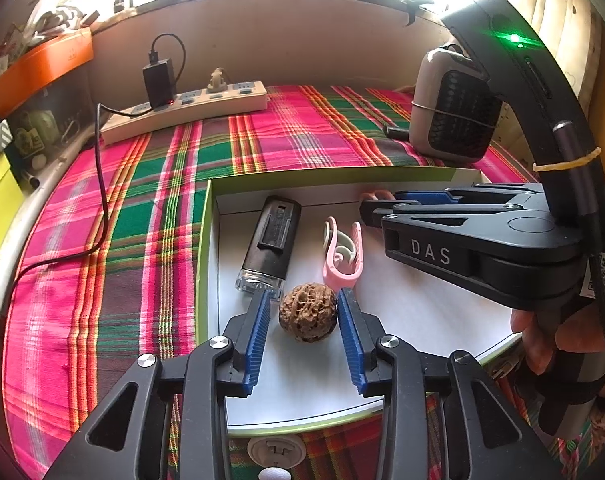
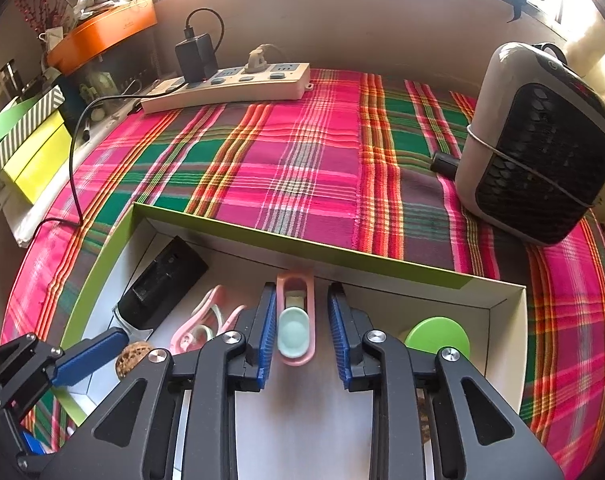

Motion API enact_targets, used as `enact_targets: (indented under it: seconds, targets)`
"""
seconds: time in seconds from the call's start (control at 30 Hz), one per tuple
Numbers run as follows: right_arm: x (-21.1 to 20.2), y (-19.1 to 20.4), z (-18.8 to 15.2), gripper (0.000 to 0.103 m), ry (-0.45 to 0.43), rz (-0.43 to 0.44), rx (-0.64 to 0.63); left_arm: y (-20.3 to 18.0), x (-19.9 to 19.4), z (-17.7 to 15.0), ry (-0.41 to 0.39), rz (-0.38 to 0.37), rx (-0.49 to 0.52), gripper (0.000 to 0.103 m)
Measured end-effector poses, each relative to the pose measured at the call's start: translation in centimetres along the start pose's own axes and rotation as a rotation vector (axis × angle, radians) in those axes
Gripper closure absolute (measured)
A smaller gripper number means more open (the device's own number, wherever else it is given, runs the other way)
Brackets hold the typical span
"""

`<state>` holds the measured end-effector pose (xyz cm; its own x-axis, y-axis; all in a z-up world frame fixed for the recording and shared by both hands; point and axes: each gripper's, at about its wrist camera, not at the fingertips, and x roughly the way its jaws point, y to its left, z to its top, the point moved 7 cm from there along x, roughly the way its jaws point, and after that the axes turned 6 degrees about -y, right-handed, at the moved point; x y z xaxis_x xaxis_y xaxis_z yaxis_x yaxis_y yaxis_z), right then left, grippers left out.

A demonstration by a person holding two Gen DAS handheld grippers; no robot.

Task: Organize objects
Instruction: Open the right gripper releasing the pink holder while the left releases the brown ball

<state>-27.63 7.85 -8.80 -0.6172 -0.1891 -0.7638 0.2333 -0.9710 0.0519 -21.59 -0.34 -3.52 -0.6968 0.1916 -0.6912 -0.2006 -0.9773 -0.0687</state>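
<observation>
A white box with green rim [image 1: 206,240] lies on the plaid cloth. In it are a brown walnut [image 1: 308,312], a black lighter [image 1: 272,244] and a pink clip [image 1: 342,254]. My left gripper [image 1: 304,300] is open, its blue pads either side of the walnut, with small gaps. In the right wrist view, my right gripper [image 2: 302,300] is open around a second pink clip with a pale green pad [image 2: 294,320] on the box floor [image 2: 302,420]. A green round lid [image 2: 438,338] lies to its right. The walnut [image 2: 132,358], lighter [image 2: 162,280] and first clip [image 2: 202,328] show at left.
A power strip [image 1: 186,110] with a black charger [image 1: 158,80] lies at the back. A grey fan heater [image 1: 450,112] stands at back right. Yellow and orange boxes [image 1: 34,64] stack at the left. The right gripper body [image 1: 482,240] hangs over the box's right side.
</observation>
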Motion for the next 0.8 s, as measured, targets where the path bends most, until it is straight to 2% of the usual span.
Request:
enact_targets:
  seconds: [0.07, 0.8]
  targets:
    - [-0.2, 0.0, 0.0, 0.071, -0.004, 0.0, 0.005, 0.0, -0.1, 0.0, -0.002, 0.006, 0.004, 0.07]
    - [-3.0, 0.3, -0.8, 0.07, -0.05, 0.004, 0.014, -0.4, -3.0, 0.4, -0.05, 0.038, 0.019, 0.068]
